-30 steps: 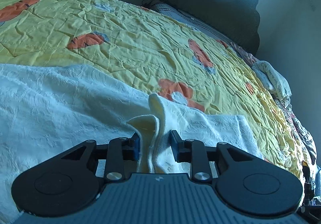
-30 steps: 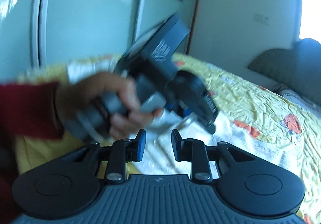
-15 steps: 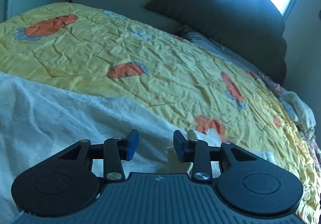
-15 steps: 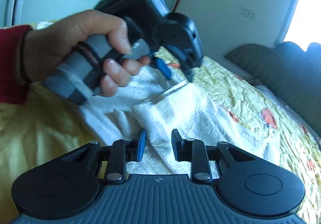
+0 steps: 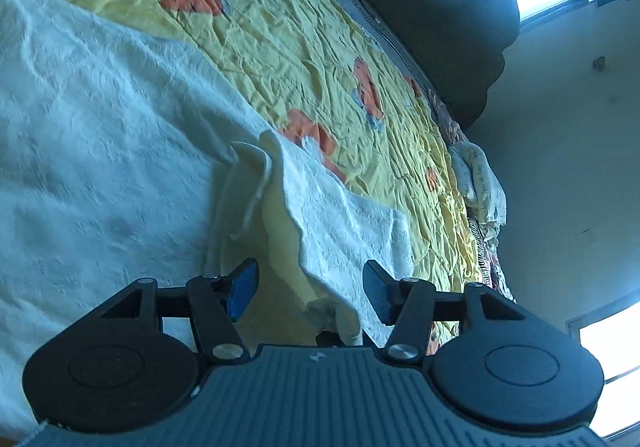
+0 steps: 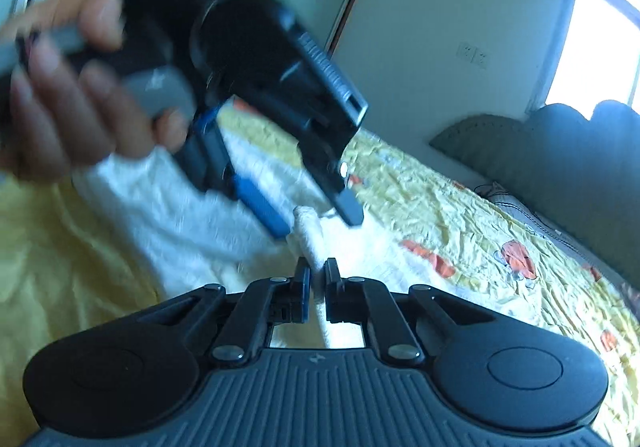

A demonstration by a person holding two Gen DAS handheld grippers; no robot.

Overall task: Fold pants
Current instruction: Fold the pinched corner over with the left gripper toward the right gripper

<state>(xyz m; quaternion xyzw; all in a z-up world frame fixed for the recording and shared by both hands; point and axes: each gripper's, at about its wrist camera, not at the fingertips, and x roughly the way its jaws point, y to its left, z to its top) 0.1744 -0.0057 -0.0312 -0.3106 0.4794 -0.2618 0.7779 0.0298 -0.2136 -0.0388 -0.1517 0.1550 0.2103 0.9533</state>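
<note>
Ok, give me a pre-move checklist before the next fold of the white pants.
1. right gripper pinching a fold of the white pants: ok.
2. left gripper gripping cloth: not ok, jaws spread wide, nothing pinched.
3. Cloth between the left jaws for a regrasp: ok, a bunched edge lies there.
4. Pants on the yellow bedspread, not hanging off: ok in view.
5. Grippers apart: cannot tell, left gripper blurred just above the right.

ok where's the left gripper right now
In the right wrist view the left gripper hangs upper left, jaws open over the white pants on the yellow bedspread, just beyond the right gripper.
</note>
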